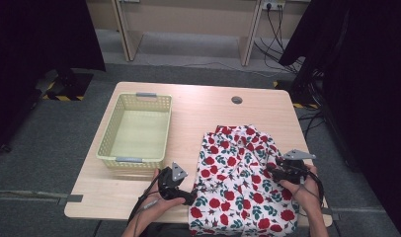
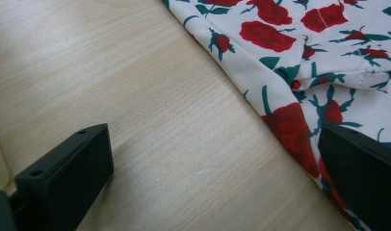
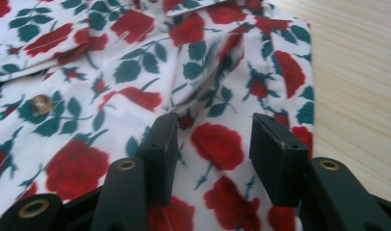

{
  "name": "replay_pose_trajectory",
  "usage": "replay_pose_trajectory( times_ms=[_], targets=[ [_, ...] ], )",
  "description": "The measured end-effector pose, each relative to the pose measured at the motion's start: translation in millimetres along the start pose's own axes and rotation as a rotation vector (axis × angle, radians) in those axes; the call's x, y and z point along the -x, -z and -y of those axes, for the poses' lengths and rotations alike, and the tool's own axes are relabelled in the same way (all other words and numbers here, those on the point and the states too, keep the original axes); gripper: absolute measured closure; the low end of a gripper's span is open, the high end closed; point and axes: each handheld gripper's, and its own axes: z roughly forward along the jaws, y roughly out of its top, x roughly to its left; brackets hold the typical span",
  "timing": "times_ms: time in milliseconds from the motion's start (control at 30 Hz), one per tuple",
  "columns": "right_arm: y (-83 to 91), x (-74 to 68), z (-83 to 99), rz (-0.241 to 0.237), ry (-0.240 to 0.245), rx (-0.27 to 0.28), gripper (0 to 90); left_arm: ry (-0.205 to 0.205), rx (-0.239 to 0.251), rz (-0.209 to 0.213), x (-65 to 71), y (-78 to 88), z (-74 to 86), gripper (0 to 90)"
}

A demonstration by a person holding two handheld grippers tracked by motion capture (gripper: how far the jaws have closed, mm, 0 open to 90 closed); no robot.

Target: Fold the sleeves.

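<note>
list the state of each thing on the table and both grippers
shirt: spread flat on the table, bottom edge hanging over the near side
basket: empty, upright
left gripper: open, at the shirt's edge, gripping nothing
right gripper: open over the shirt, gripping nothing

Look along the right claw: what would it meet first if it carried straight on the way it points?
Most likely the rose-print shirt. The right claw stands open just above the cloth near its edge, aimed down into it; the exact gap is hard to judge.

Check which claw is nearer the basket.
Left. The left claw sits just below the basket, by the shirt; the right claw is across the shirt.
</note>
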Motion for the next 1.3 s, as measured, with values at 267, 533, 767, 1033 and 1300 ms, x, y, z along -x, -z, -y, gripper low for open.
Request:
replay_pose_trajectory(
  times_ms=[267,533,767,1033,1300],
  targets=[
    [10.4,-7.8,0.6,-0.010,0.009,0.026,49.3,0.000,0.000,0.000,0.0,0.0,0.0,0.0],
    [15.4,-6.6,8.1,-0.004,-0.006,0.007,43.5,0.000,0.000,0.000,0.0,0.0,0.0,0.0],
    [34.7,6.3,24.6,0.055,-0.065,0.028,42.1,0.000,0.000,0.000,0.0,0.0,0.0,0.0],
    [31.6,10.3,44.5,0.060,-0.069,-0.019,42.1,0.000,0.000,0.000,0.0,0.0,0.0,0.0],
    [42.4,5.7,45.7,0.071,-0.065,0.031,36.9,0.000,0.000,0.000,0.0,0.1,0.0,0.0]
  ],
)
